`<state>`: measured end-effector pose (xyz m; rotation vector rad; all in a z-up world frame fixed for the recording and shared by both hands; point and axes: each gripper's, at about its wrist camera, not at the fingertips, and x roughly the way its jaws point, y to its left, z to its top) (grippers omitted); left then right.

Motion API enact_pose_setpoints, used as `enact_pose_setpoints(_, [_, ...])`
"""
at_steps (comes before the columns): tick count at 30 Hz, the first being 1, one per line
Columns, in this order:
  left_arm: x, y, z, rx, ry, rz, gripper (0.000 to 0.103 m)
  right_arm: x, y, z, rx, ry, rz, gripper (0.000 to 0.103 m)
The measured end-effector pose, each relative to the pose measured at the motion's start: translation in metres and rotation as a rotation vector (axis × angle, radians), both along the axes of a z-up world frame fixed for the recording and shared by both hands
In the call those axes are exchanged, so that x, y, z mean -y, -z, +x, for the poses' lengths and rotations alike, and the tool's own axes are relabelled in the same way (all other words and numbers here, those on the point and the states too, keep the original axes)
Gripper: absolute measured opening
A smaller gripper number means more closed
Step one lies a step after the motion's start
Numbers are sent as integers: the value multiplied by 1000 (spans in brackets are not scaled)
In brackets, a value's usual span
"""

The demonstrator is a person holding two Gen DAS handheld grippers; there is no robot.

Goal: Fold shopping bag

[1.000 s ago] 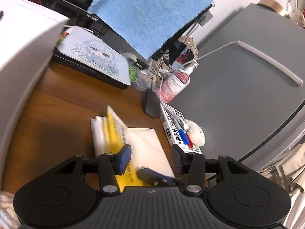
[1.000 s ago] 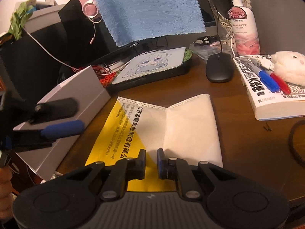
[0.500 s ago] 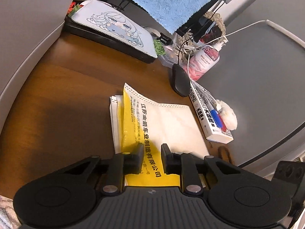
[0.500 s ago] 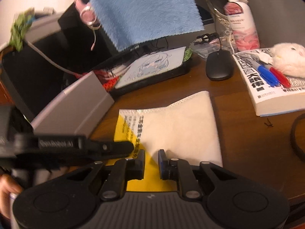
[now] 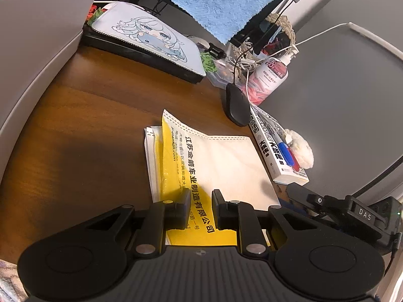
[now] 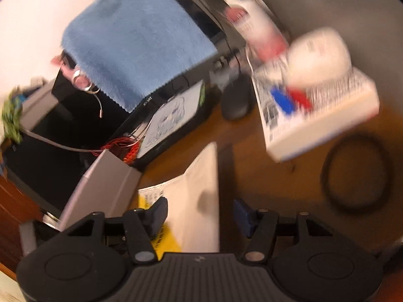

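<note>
The left gripper (image 5: 200,202) hangs low over the near end of the shopping bag (image 5: 226,166); its jaws stand close together with a narrow gap, and whether they pinch the cloth I cannot tell, because the tips cover that spot. The bag lies flat and partly folded on the brown table (image 5: 83,130), yellow on the left and white on the right; its near edge is hidden under the gripper body. The right gripper (image 6: 200,214) has its jaws spread wide, holding nothing, above the white part of the bag. The right wrist view is strongly blurred. Farther away, a book (image 5: 274,148) with two pens lies just beside the bag, then a black mouse (image 5: 236,105). A blue towel (image 5: 221,2) is cut off at the top.
</note>
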<state>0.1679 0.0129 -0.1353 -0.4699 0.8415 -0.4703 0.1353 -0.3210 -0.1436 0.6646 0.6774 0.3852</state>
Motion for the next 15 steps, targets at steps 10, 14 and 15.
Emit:
enact_pose_setpoints(10, [13,-6,-4,48,12,94,19,-27,-2,2,25,-82,2,12])
enact_pose_setpoints(14, [15,-10,-6,45,8,94,19,-33,-10,-7,81,-47,-91,8])
enact_pose_setpoints(15, [17,-14,-8,59,2,103,19,-33,-12,-9,90,-41,-101,7])
